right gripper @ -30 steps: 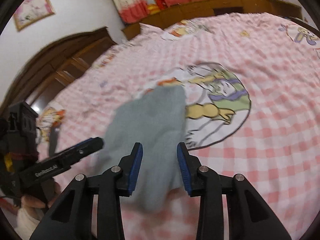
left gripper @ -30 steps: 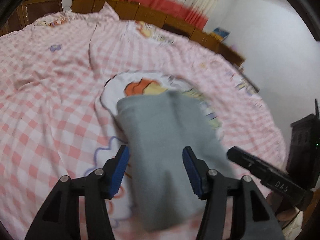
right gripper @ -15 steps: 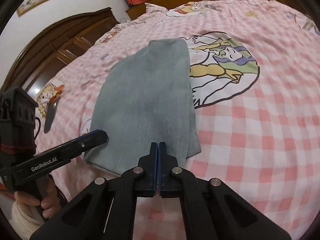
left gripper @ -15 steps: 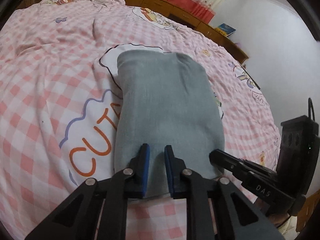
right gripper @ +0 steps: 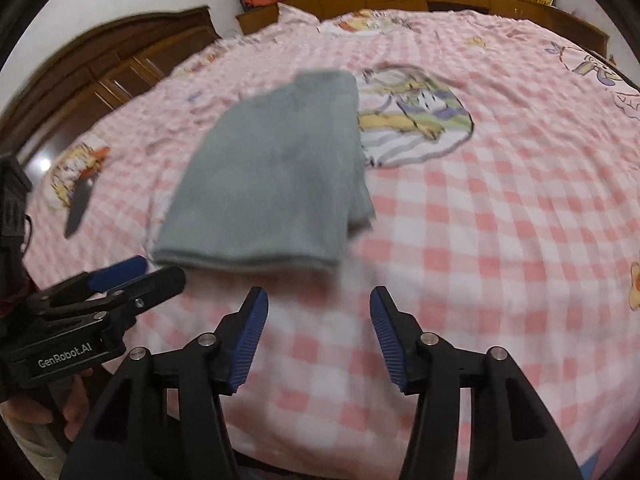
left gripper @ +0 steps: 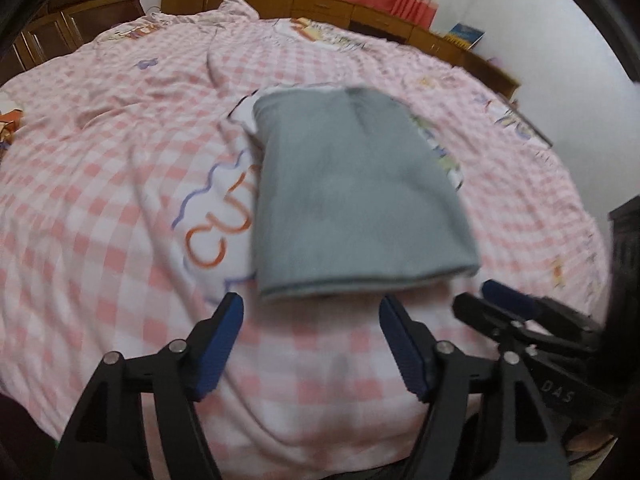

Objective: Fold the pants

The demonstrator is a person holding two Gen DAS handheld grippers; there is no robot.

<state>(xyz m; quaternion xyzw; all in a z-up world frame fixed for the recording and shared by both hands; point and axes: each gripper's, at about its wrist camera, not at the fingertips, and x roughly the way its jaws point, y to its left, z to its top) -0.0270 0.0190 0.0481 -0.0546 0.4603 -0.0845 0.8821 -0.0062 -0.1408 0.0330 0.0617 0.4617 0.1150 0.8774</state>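
Note:
The grey pants lie folded into a flat rectangle on the pink checked bedspread; they also show in the right wrist view. My left gripper is open and empty, just short of the pants' near folded edge. My right gripper is open and empty, also just short of that edge, toward its right corner. Each gripper shows in the other's view: the right one and the left one.
The bed fills both views, with cartoon prints beside the pants. A dark wooden wardrobe stands at the left, low wooden cabinets and red curtains behind. A dark flat object lies on the bed at the left.
Both grippers were shut at the pants' near edge half a second ago. Now both have opened and pulled back, leaving the folded pants flat on the bed.

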